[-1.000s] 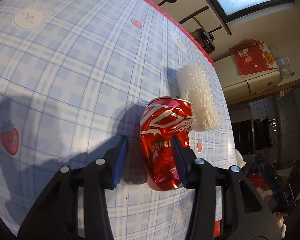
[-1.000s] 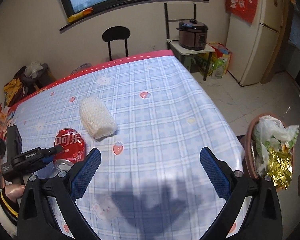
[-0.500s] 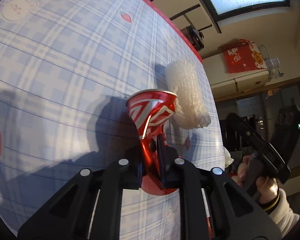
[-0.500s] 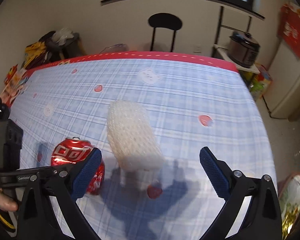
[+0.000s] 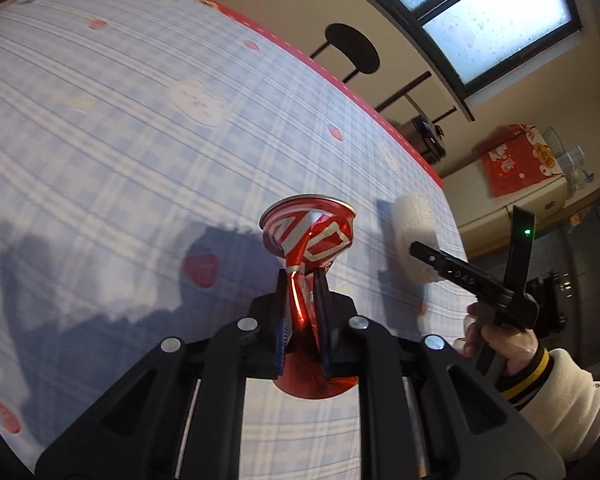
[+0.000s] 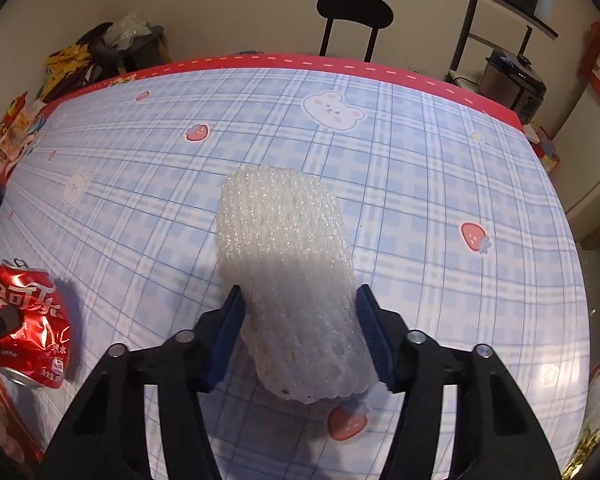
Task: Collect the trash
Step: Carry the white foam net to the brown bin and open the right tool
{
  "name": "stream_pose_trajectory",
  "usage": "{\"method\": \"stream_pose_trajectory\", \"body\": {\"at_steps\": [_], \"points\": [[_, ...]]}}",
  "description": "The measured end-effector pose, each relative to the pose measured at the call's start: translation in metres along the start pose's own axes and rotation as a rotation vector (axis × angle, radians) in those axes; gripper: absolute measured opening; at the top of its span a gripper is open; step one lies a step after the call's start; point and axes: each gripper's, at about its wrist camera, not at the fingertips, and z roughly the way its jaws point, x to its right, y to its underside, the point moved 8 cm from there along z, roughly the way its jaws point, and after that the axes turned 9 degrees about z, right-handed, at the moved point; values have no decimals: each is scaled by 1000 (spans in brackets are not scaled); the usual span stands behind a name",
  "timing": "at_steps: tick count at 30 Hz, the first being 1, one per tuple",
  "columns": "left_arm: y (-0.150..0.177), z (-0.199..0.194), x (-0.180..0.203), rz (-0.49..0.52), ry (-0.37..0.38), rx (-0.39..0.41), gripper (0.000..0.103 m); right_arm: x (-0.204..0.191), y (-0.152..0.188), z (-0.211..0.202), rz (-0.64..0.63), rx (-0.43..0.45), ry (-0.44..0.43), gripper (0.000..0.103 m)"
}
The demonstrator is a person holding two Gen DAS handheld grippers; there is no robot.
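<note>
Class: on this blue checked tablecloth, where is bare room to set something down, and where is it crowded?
Free: the cloth between the white foam net sleeve and the red far border, and right of the sleeve. Crowded: near-left, where the crushed red soda can sits.

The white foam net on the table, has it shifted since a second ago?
No. The foam net lies just beyond the same strawberry print as before; only the right claw has come to it, closing.

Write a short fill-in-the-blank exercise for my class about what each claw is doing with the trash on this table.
1. The left claw is shut on a crushed red ____.
2. The right claw is closing around a white foam ____ lying on the table.
3. The tablecloth is blue plaid with bears and ____ printed on it.
4. Behind the table's far edge stands a black ____.

Missing words: can; net; strawberries; chair
</note>
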Motion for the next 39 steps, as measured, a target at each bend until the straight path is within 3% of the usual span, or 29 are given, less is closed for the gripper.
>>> {"method": "stream_pose_trajectory", "body": {"at_steps": [3,5,13,24,33,39], "points": [[3,-16,-6,10,-37,13,16,-3,6,-14,7,10,-20,33],[7,-25,-7,21,-59,18,16,-6,12,-27,19,20,-44,31],[16,-57,9,54,-84,51,16,-7,47,-95,82,103,-136,30],[27,-95,70,165,-100,81,16,35,76,-183,148,254,-176,30],[37,-105,151,258,-39,109,16,114,112,-226,262,338,-150,30],[49,-94,203,310,4,97,16,197,146,-244,369,369,-71,30]]}}
